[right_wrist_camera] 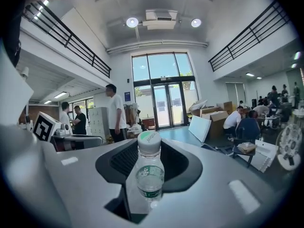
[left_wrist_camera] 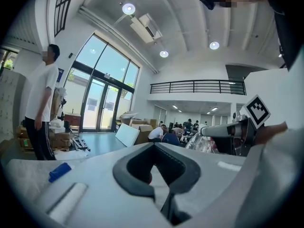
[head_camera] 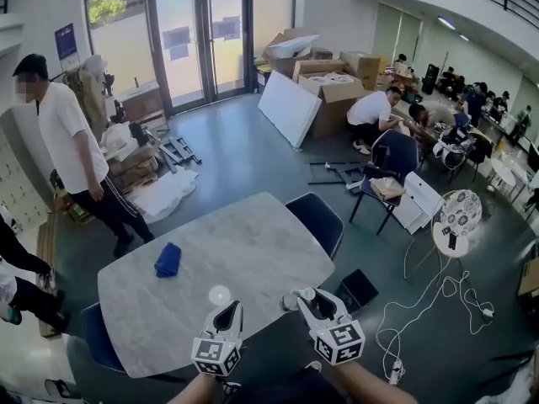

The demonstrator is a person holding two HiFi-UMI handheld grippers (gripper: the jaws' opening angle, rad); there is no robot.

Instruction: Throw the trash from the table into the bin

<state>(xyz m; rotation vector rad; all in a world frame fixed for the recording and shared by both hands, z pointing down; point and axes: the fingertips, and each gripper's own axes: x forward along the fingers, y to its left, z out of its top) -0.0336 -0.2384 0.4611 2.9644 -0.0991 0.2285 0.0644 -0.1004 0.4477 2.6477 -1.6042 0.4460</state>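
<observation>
My right gripper [head_camera: 313, 301] is shut on a clear plastic water bottle [right_wrist_camera: 150, 174] with a pale green cap, which stands upright between its jaws [right_wrist_camera: 151, 148]. In the head view the bottle [head_camera: 295, 298] hangs over the near right edge of the marble table [head_camera: 253, 242]. My left gripper [head_camera: 226, 311] is over the table's near edge, jaws close together. A small white thing [left_wrist_camera: 159, 188] with a red spot shows between them [left_wrist_camera: 154, 148], and a white round piece [head_camera: 219, 295] sits right at its tip. A blue cloth [head_camera: 168, 260] lies on the table's left. No bin is in view.
A dark blue chair [head_camera: 316, 219] stands at the table's far right, another [head_camera: 95, 337] at the near left. A person in a white shirt [head_camera: 74, 146] stands left of the table. White cables [head_camera: 438, 303] lie on the floor to the right. Cardboard boxes and seated people fill the back.
</observation>
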